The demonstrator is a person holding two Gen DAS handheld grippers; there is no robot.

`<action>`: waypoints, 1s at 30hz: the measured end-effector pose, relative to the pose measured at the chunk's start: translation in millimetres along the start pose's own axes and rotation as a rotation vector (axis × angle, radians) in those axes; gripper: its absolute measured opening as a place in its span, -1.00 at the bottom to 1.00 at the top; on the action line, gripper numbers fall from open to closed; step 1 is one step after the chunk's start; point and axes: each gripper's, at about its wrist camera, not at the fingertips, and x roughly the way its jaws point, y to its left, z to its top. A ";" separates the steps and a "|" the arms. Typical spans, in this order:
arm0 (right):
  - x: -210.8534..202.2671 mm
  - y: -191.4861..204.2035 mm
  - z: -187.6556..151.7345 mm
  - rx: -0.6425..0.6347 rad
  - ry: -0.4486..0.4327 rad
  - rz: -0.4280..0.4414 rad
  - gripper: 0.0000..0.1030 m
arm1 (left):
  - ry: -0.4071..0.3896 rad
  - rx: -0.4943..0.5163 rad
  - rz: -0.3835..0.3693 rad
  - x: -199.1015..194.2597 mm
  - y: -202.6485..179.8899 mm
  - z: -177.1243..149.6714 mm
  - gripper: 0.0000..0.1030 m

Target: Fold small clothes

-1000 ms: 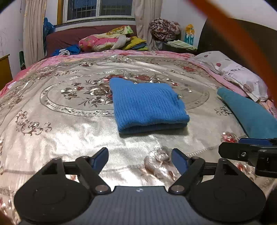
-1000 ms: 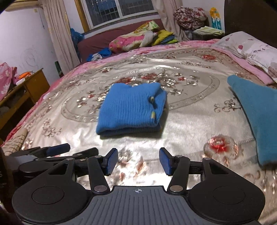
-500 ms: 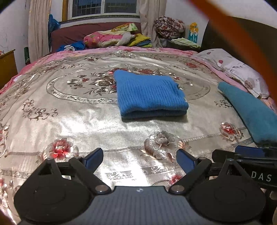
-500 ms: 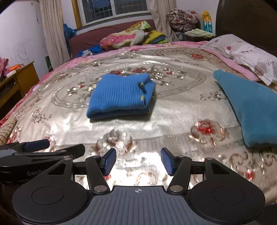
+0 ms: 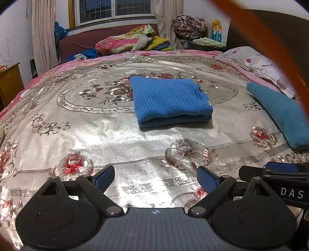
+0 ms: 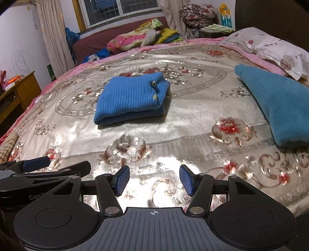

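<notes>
One bed fills both views, covered by one silvery bedspread patterned with red and grey flowers and edged in pink; beyond its far edge runs one dark red couch below one barred window, with one curtain hanging at each side, two in all. On the couch lies a heap of pink, yellow and green bedding; one patterned bundle sits on a stand behind the bed's far corner.

Two knitted garments lie on the bedspread, well apart from each other; the larger showing is one teal garment, stretched along the right side of the bed just beside one white spotted pillow; the other is one blue knit sweater, folded into a compact rectangle near the middle of the bed inside the oval flower border, two layers visible at its near edge, two small buttons showing on its right end in the right wrist view. One wooden cabinet stands at the left of the bed.

Two grippers hover over the near edge of the bed, clear of both garments; the left gripper has its blue pads spread wide with nothing between them; the right gripper likewise stands parted and empty, its gap narrower than the left's; each shows at the edge of the other's view.
</notes>
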 end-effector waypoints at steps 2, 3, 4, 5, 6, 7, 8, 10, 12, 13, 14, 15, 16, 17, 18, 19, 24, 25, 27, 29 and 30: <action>-0.2 -0.6 -0.4 0.006 0.000 0.003 0.11 | -0.006 -0.001 -0.002 -0.8 0.0 -0.4 0.88; -0.4 -0.6 -0.6 0.007 -0.001 0.004 0.11 | -0.008 -0.002 -0.001 -0.9 0.2 -0.5 0.88; -0.6 -0.8 -0.6 0.009 -0.001 0.005 0.11 | -0.009 -0.004 -0.001 -0.9 0.3 -0.6 0.88; -0.7 -0.5 -0.7 0.009 -0.002 0.006 0.11 | -0.009 -0.007 -0.001 -0.5 0.5 -0.6 0.88; -0.7 -0.6 -0.6 0.010 -0.002 0.006 0.11 | -0.008 -0.010 -0.002 -0.2 0.7 -0.6 0.87; -0.5 -0.7 -0.5 0.011 -0.003 0.006 0.10 | -0.006 -0.013 -0.003 0.3 1.0 -0.6 0.87; -0.6 -0.9 -0.6 0.010 -0.002 0.006 0.11 | -0.003 -0.014 -0.005 0.9 1.2 -0.8 0.87; -0.6 -1.0 -0.4 0.011 -0.001 0.008 0.11 | 0.001 -0.015 -0.008 1.3 1.2 -1.2 0.87; -0.5 -1.0 -0.6 0.011 0.000 0.007 0.11 | 0.001 -0.013 -0.007 1.5 1.1 -1.2 0.86; -0.4 -1.0 -0.5 0.011 0.000 0.007 0.11 | 0.002 -0.013 -0.007 1.5 1.1 -1.4 0.86; -0.4 -0.9 -0.5 0.011 0.000 0.007 0.10 | 0.002 -0.013 -0.007 1.5 1.1 -1.4 0.85; -0.2 -0.9 -0.8 0.011 0.001 0.007 0.11 | 0.002 -0.013 -0.008 1.5 1.2 -1.3 0.85; -0.1 -0.8 -0.8 0.011 0.001 0.007 0.10 | 0.002 -0.013 -0.008 1.5 1.2 -1.3 0.85; -0.1 -0.7 -0.8 0.011 0.001 0.006 0.11 | 0.002 -0.014 -0.009 1.6 1.2 -1.4 0.85; -0.2 -0.9 -0.8 0.011 0.001 0.006 0.10 | 0.001 -0.014 -0.008 1.6 1.2 -1.4 0.85; -0.2 -1.0 -0.7 0.011 0.000 0.007 0.11 | 0.001 -0.014 -0.008 1.6 1.1 -1.4 0.84; 0.4 -0.7 -0.9 0.010 0.000 0.006 0.11 | 0.001 -0.013 -0.007 1.8 0.9 -1.5 0.84; 0.5 -0.7 -1.0 0.010 0.000 0.006 0.10 | 0.001 -0.012 -0.006 1.8 0.8 -1.7 0.83; 0.3 -0.7 -0.7 0.011 0.001 0.007 0.11 | 0.002 -0.011 -0.005 2.0 0.8 -1.7 0.83; 0.8 -0.7 -1.2 0.010 0.002 0.006 0.11 | 0.003 -0.010 -0.005 2.1 1.0 -1.7 0.82; 1.2 -0.6 -1.4 0.009 0.003 0.005 0.11 | 0.003 -0.011 -0.005 2.2 1.0 -1.7 0.82</action>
